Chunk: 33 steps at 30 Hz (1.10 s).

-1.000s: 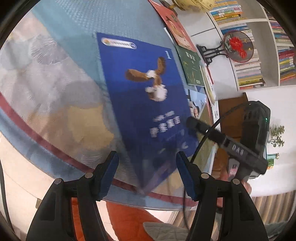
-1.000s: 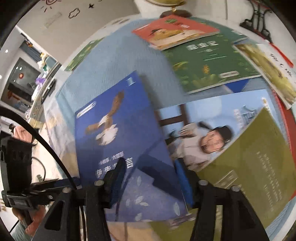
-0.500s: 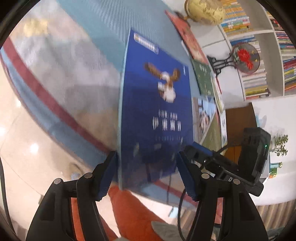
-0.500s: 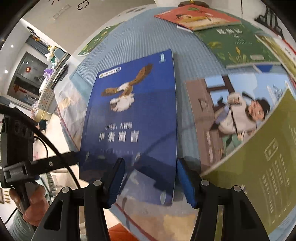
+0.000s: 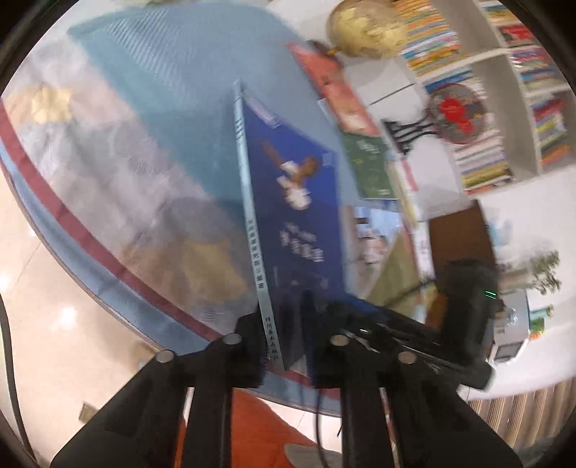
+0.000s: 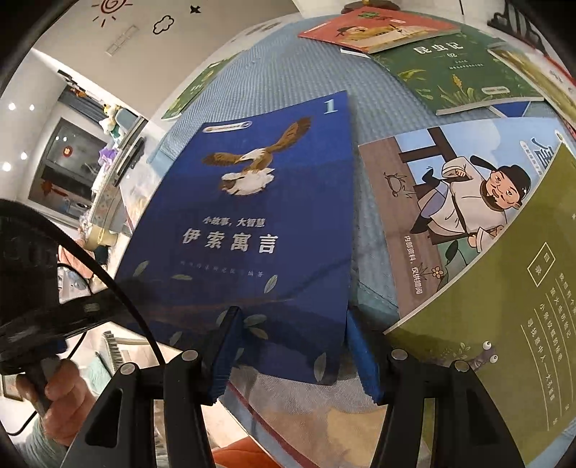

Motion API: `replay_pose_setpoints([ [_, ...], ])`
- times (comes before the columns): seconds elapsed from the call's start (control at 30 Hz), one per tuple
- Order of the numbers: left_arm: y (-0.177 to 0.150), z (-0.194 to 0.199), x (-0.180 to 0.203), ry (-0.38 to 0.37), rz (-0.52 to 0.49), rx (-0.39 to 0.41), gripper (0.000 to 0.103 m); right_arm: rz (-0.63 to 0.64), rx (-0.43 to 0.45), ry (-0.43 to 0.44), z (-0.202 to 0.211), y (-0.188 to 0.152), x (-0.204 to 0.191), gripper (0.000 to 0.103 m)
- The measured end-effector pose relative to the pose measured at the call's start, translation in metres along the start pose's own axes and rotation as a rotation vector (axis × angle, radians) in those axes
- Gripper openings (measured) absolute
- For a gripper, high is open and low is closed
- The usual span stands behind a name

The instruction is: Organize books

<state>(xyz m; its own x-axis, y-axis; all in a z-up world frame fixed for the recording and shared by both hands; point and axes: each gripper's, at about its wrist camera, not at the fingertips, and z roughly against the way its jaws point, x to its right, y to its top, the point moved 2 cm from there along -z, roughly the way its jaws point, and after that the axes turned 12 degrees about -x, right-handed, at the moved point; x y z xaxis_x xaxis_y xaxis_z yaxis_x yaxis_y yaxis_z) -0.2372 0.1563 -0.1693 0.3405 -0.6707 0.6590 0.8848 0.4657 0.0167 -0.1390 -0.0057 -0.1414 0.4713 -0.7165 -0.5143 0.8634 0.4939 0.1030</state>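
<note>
Your left tongs (image 5: 284, 345) are clamped on the spine edge of the dark blue eagle-cover book (image 6: 252, 230); your right tongs (image 6: 291, 356) stand half-wide over its near corner. Beyond, the green paperback (image 6: 457, 79) and the red paperback (image 6: 378, 28) lie loose on the blue-clothed table (image 6: 284, 68): sorting barely begun.

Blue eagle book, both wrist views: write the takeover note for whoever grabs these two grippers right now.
Left gripper: shut on the spine corner of the blue eagle book, which is tilted up off the blue mat.
Right gripper: open, its blue pads either side of the book's near edge, not pressing.
Still spread flat on the mat: red book, green book, illustrated book, olive book.
Done: first book gripped. Left: gather and stack all of them.
</note>
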Motion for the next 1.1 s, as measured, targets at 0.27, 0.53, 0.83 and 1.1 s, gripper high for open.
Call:
replay_pose_setpoints([
  [0.27,0.013,-0.006,-0.008,-0.102,0.082,-0.017,0.01,-0.047,-0.032,0.04,-0.002,0.004,-0.004,0.058],
  [0.53,0.023,0.001,-0.032,-0.444,0.254,-0.067,0.01,-0.216,-0.022,0.326,-0.002,-0.003,0.019,0.081],
  [0.83,0.025,0.003,-0.037,-0.539,0.279,-0.119,0.01,-0.329,0.049,0.661,-0.013,0.012,0.018,0.055],
  [1.1,0.026,0.019,-0.017,-0.157,0.048,-0.077,0.01,-0.207,0.094,0.404,-0.006,0.007,-0.02,0.028],
])
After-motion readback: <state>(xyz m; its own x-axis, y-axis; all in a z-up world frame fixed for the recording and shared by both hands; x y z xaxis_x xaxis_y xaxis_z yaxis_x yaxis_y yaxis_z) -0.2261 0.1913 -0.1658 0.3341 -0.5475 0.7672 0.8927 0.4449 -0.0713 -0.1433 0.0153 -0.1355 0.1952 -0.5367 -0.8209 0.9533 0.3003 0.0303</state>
